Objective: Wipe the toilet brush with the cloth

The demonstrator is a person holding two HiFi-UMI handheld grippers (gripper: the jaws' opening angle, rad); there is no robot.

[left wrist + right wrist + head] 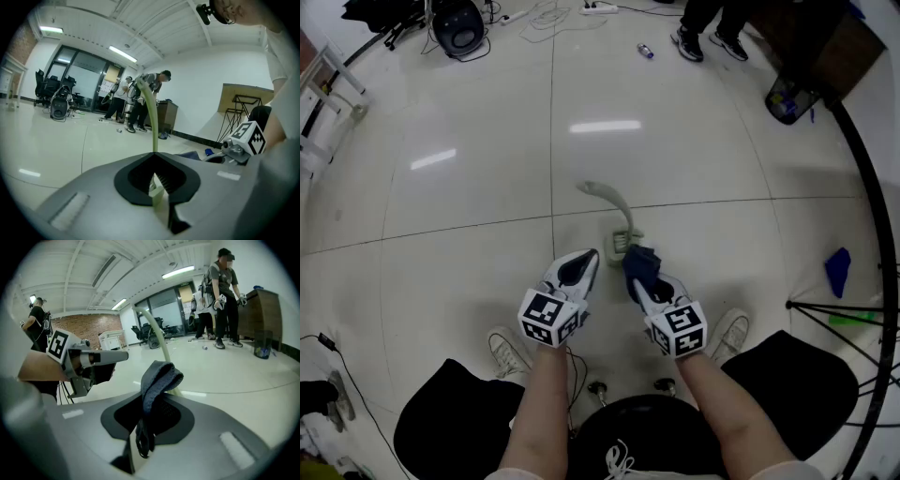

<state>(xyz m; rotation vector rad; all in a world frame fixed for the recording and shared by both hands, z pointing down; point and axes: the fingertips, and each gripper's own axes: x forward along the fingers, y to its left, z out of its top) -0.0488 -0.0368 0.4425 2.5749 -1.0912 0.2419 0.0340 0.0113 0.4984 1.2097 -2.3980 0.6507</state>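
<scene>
head view looks steeply down at the floor (487, 187); both low gripper views face outward, sharing the brush handle (150, 117).

Left tongs (585, 261) and right tongs (635, 277): white-grey moulded shells, tapering forward, black lining inside. Close up in both gripper views: smooth grey housing, black diamond-shaped recess, ribbed black pads (169, 180), small pale rectangular label on each flank.

Left marker cube (549, 319) and right marker cube (678, 328) at the rear of each unit: white faces, black square codes.

Thin dark cable (573, 380) below the left cube.

Forearms bare. White short sleeve (276, 51) noted in the left gripper view.

Black legwear (450, 427) over both knees.

White lace-up trainers: left trainer (508, 352), right trainer (729, 333).
</scene>
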